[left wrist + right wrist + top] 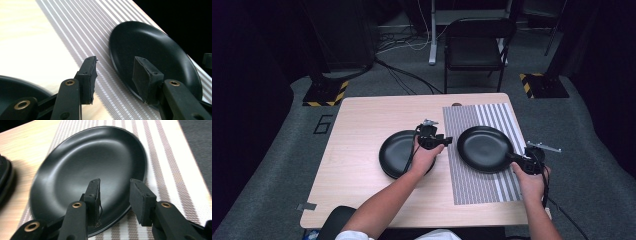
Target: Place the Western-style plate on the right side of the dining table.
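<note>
Forearms enter the high view at six o'clock; the left gripper hovers over the left plate's three o'clock rim, the right gripper at the right plate's four o'clock edge on the striped mat. Left gripper view: jaws wide apart, empty, above mat and plate. Right gripper view: jaws parted, straddling the plate's near rim, not clamped.

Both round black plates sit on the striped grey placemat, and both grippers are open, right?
Not quite. Only the right round black plate sits on the striped grey placemat; the left round black plate rests on bare wooden table, as the high view shows. The left gripper and right gripper are open.
</note>
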